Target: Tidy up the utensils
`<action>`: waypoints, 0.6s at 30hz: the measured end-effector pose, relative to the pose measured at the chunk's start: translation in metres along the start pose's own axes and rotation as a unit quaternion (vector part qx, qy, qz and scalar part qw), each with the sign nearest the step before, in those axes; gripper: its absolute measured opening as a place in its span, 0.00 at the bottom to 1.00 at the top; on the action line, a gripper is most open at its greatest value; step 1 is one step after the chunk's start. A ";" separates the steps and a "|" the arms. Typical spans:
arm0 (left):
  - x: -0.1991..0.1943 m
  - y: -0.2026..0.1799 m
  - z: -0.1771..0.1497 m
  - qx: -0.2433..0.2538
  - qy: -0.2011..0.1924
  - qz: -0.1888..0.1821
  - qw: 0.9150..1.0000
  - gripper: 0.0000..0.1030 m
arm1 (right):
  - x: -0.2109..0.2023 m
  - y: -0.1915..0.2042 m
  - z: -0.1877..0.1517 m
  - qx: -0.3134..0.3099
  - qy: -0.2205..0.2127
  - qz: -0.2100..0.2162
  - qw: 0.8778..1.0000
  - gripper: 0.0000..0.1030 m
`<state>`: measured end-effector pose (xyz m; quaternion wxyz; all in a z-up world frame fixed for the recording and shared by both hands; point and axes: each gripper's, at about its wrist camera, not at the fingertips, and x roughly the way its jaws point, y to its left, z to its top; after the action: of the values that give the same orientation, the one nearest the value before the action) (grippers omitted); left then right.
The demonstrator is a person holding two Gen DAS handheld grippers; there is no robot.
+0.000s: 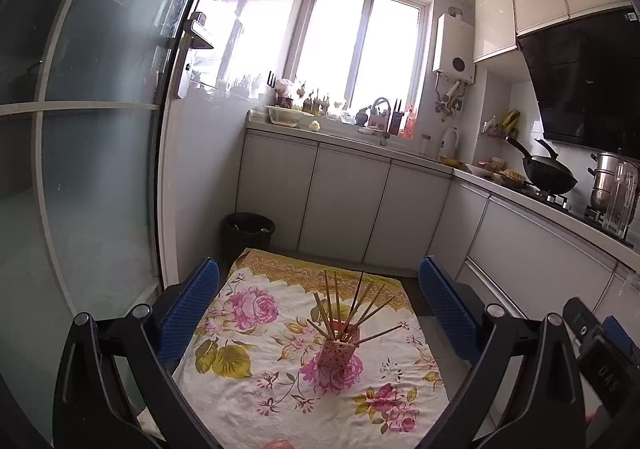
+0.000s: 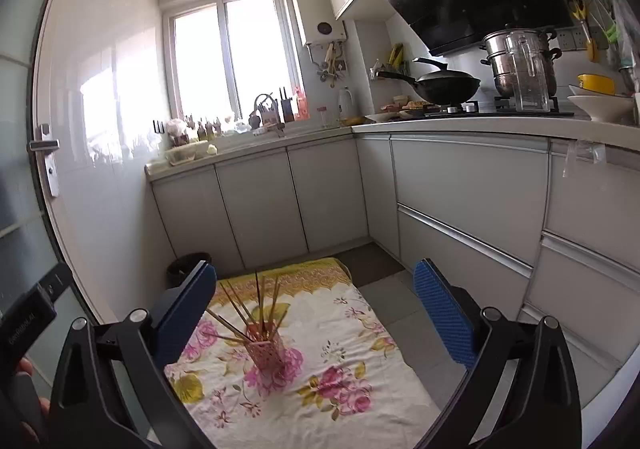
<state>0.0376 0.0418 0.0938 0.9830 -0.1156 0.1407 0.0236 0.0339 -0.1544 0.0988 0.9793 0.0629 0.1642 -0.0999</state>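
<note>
Two wrist views, read from near to far. Nearest the lens, the left gripper (image 1: pixel 319 307) holds its blue pads spread wide with nothing between them; the right gripper (image 2: pixel 315 309) likewise stands fully spread and empty, well above the work surface. Below and beyond both lies a flowered cloth (image 1: pixel 256 381) laid over a low surface on the kitchen floor. Near the middle of the cloth stands a pink latticed holder (image 1: pixel 335 351), upright, with a bundle of chopsticks (image 1: pixel 347 307) fanned out of its top; one stick leans low toward the right in the left view. No loose utensils are visible on the cloth in either view, which suggests the sorting is complete or nearly so, with little left beyond withdrawing the grippers. Farther back, a dark waste bin (image 1: pixel 248 231) sits against the grey cabinets (image 1: pixel 344 197); beyond them, a counter carries a wok (image 2: pixel 444 83) under a bright window (image 1: pixel 360 49).
</note>
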 end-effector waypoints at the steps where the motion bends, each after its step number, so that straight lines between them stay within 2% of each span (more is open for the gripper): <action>1: -0.006 -0.004 0.000 0.001 0.001 0.002 1.000 0.93 | -0.001 -0.002 -0.003 -0.006 0.013 -0.002 1.000 0.94; 6: -0.035 -0.018 -0.007 0.035 -0.006 0.032 0.999 0.93 | -0.011 -0.010 -0.013 0.004 0.039 0.008 0.999 0.94; 9: -0.045 -0.019 -0.011 0.052 0.003 0.057 0.997 0.93 | -0.014 -0.009 -0.021 0.009 0.055 0.015 0.998 0.94; 12: -0.051 -0.019 -0.016 0.063 0.007 0.065 0.996 0.93 | -0.015 -0.002 -0.028 0.007 0.072 0.023 0.997 0.94; 15: -0.056 -0.019 -0.020 0.083 -0.007 0.101 0.991 0.93 | -0.019 0.004 -0.033 0.004 0.066 0.019 0.998 0.94; 18: -0.059 -0.014 -0.021 0.077 -0.010 0.101 0.992 0.93 | -0.024 0.007 -0.033 -0.002 0.058 0.004 0.998 0.94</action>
<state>-0.0231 0.0220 0.0941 0.9829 -0.0245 0.1433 0.1126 0.0032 -0.1385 0.0767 0.9687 0.0674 0.2203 -0.0921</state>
